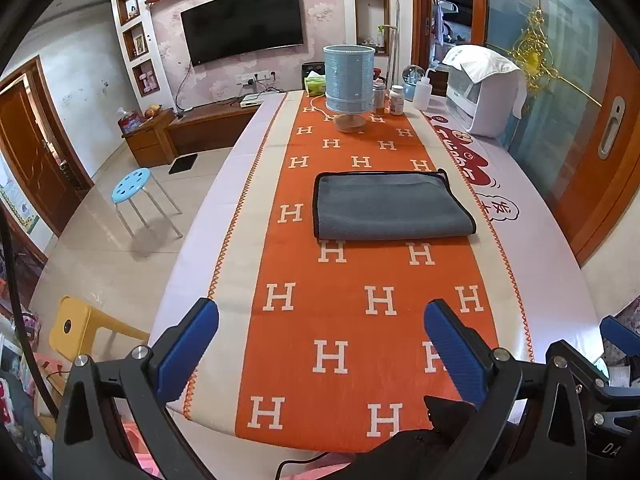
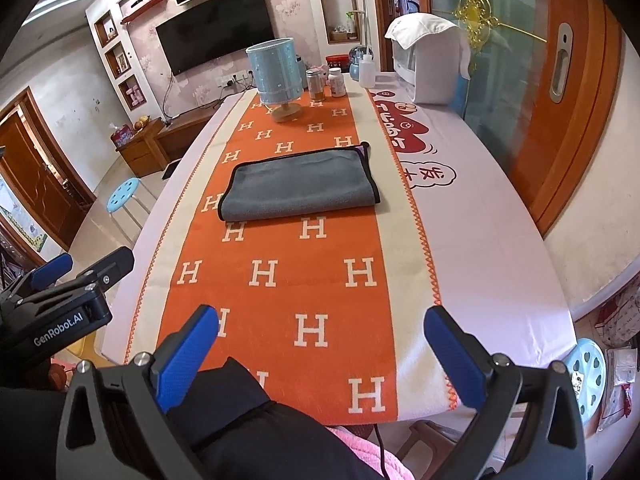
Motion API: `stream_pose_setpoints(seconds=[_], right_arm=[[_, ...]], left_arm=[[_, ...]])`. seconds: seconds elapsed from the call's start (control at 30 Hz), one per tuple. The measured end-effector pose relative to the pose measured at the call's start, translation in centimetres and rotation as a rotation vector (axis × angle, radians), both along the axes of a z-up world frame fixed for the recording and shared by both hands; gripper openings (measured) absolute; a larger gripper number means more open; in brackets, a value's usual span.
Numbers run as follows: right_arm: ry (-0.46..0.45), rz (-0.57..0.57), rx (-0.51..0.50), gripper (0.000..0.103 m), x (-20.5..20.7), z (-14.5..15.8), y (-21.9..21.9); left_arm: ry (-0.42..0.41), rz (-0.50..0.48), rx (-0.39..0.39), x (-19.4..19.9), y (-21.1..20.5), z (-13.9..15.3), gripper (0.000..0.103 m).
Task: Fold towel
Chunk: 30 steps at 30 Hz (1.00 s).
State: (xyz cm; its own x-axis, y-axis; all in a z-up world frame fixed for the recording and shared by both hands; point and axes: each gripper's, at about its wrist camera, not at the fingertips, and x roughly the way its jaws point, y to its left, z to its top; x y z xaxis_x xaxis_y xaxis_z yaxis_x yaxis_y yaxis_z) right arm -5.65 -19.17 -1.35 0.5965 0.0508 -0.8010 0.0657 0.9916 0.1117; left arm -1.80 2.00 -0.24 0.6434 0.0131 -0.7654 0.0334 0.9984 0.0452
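Grey plush towel (image 1: 390, 206) folded rectangular on orange runner (image 1: 340, 320); left gripper (image 1: 322, 344), right gripper (image 2: 322, 344) both spread apart, empty.

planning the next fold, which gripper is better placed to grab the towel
Left, marginally. Both grippers hang open at the near table end, far from the grey towel. The left gripper faces it nearly head-on; from the right gripper it lies up-left.
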Motion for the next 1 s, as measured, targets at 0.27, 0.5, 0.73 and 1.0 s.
stream_pose_setpoints(seconds=[0.27,0.5,0.73,1.0], right_arm=[[0.012,-0.013,0.003,0.103,0.63,-0.02,-0.08],[0.017,-0.017,0.004,0.103,0.76,-0.1,-0.17],[0.025,-0.016,0.007,0.103,0.83,-0.4,-0.14],[0.027,-0.015,0.007,0.103,0.9,-0.45,-0.13]], left_arm=[[0.008,-0.011,-0.004,0.72,-0.3,-0.21,0.102],[0.013,-0.009,-0.005,0.93,-0.34,-0.3,0.102],[0.011,-0.008,-0.005,1.03,-0.24,-0.36,0.102],[0.012,-0.01,-0.005,1.04,-0.22,-0.37,0.102]])
